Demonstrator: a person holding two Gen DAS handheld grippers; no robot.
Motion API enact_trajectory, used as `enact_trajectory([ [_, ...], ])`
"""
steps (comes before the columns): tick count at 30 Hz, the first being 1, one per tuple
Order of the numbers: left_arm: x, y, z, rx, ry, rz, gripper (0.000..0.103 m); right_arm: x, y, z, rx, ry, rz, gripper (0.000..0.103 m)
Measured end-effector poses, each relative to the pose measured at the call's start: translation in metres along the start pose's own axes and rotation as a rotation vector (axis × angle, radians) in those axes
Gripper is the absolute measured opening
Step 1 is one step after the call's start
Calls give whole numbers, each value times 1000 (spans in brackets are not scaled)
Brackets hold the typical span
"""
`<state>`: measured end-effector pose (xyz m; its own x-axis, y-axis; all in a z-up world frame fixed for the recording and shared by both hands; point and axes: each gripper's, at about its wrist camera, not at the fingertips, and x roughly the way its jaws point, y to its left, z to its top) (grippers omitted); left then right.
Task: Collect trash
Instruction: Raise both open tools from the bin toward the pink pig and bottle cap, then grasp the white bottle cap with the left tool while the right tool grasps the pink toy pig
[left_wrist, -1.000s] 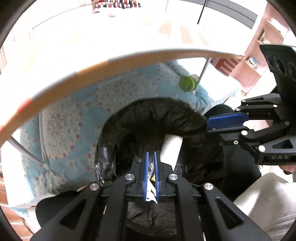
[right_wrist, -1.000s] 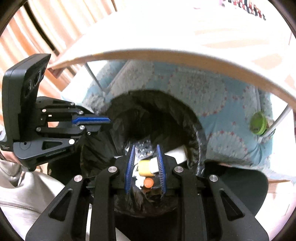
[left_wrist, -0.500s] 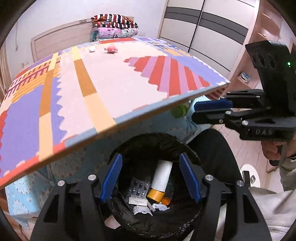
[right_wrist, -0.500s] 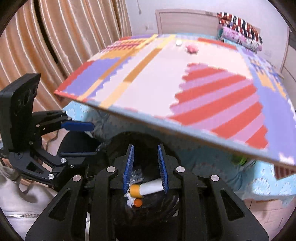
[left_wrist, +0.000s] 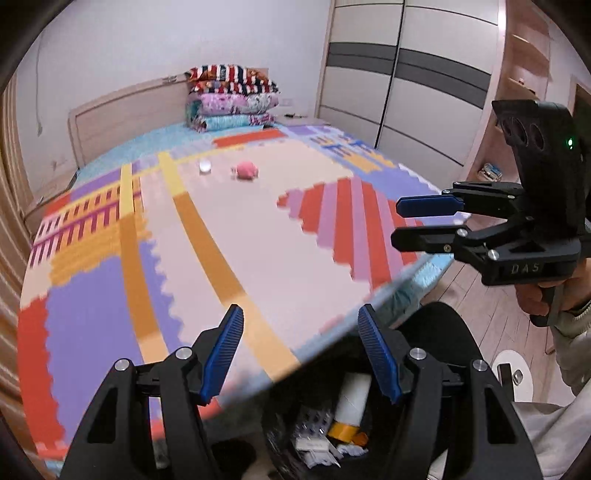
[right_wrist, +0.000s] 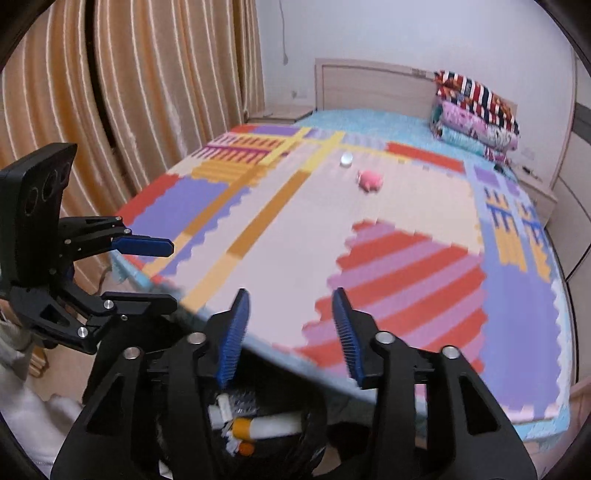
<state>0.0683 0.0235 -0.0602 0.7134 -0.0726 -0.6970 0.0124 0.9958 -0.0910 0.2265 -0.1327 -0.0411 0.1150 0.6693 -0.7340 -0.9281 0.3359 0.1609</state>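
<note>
hanging at the left edge of the right wrist view, the left gripper (right_wrist: 168, 271) stands with its jaws wide apart and nothing between them, one blue pad above and a black finger below. behind it hang ribbed tan curtains (right_wrist: 129, 92). further right, the right gripper (right_wrist: 290, 325) fills the lower middle; its jaws are opening, with nothing caught between the blue pads. just below it sits the black-lined trash bin (right_wrist: 314, 435), holding a white tube with an orange band (right_wrist: 266, 426), a small orange cap (right_wrist: 245, 448) and a foil blister pack (right_wrist: 242, 400). beyond the fingers spreads the bright patchwork foam mat (right_wrist: 369, 240) on the bed, and far up it lie a white ball of trash (right_wrist: 346, 158) and, just to its right, a pink crumpled piece (right_wrist: 370, 180), near each other and well apart from both grippers. folded blankets (right_wrist: 476, 114) are stacked at the headboard on the right. in the left wrist view the same two pieces lie at the mat's far end, the wardrobe (left_wrist: 417, 92) stands to the right, and at the far right a hand (left_wrist: 550, 295) grips the right tool's handle.
</note>
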Motion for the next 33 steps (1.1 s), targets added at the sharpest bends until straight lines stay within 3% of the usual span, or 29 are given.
enact_trajectory([
  [10, 27, 51, 45, -34, -6, 41, 62, 29, -20, 40, -31, -51, -31, 60],
  [17, 63, 83, 80, -95, 31, 79, 62, 61, -43, 62, 5, -47, -46, 60],
  [24, 92, 113, 114, -145, 19, 101, 62, 91, -69, 83, 31, -37, -65, 60],
  [29, 116, 124, 134, -126, 33, 146, 62, 113, -83, 98, 36, -27, -7, 60],
  [33, 137, 135, 147, -139, 43, 135, 62, 128, -89, 107, 27, -15, -9, 60],
])
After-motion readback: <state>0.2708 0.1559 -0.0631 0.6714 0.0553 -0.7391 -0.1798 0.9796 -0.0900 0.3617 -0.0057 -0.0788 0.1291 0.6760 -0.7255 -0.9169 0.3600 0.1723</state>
